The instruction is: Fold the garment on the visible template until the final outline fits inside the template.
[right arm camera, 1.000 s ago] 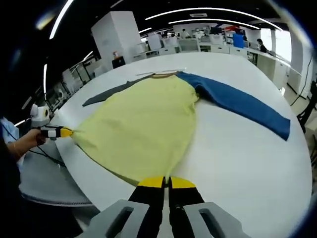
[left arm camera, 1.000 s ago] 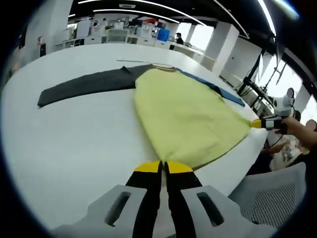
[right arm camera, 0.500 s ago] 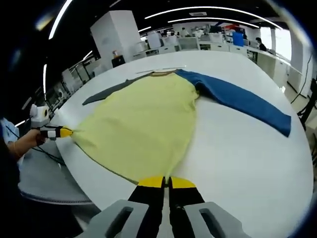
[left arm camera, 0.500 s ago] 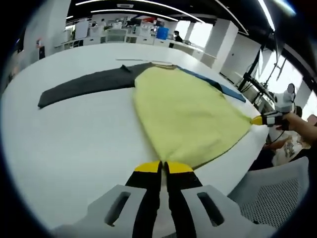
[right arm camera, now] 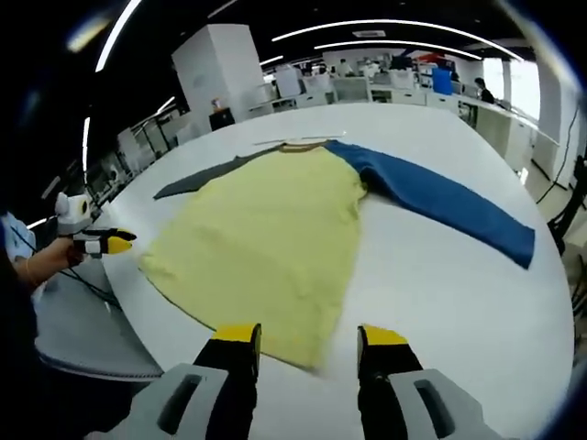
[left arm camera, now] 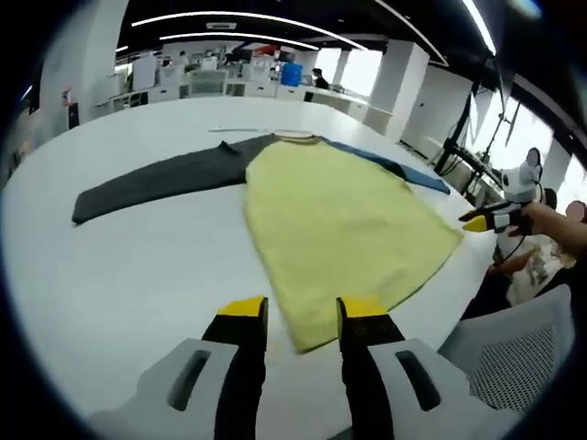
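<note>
The garment (left arm camera: 339, 220) lies flat across the white table (left arm camera: 138, 266), its hem at the near edge, one sleeve dark grey (left arm camera: 156, 174) and the other blue (right arm camera: 440, 197), both spread outward. The left gripper (left arm camera: 301, 310) and right gripper (right arm camera: 307, 337) hover with jaws parted and empty, one over each hem corner. Judged from this, the spreading step is done; the next move calls for folding a sleeve inward over the yellow body.
</note>
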A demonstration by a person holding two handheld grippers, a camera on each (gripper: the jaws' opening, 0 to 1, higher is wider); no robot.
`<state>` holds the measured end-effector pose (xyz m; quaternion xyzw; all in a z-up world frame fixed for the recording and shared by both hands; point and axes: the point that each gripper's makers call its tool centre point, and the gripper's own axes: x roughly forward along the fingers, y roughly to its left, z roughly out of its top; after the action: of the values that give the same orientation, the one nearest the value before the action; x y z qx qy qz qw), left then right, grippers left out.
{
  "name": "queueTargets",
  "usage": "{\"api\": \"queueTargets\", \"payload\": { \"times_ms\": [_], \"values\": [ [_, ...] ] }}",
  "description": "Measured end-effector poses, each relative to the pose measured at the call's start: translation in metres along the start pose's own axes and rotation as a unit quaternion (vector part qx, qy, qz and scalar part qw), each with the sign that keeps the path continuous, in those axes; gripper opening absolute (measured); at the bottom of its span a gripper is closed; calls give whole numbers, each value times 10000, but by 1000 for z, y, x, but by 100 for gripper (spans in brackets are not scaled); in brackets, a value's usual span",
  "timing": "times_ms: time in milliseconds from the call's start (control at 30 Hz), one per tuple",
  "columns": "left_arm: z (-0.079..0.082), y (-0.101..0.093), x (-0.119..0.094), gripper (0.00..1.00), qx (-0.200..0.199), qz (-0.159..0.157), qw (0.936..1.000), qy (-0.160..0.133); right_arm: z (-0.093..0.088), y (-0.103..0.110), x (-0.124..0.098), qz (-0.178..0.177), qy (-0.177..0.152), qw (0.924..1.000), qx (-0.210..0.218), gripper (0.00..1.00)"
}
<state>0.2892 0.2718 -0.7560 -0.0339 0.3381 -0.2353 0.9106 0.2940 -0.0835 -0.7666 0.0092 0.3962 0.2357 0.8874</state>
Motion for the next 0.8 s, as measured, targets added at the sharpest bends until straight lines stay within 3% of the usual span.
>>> {"api": "queueTargets", "payload": {
  "times_ms": [367, 800],
  "values": [
    [23, -8, -3, 63, 299, -157, 9988, -345, 23, -17, -5, -113, -240, 9996, -44, 80],
    [48, -20, -7, 89, 613, -358, 9948, -733, 53, -82, -12, -552, -540, 9966, 290, 94]
  ]
}}
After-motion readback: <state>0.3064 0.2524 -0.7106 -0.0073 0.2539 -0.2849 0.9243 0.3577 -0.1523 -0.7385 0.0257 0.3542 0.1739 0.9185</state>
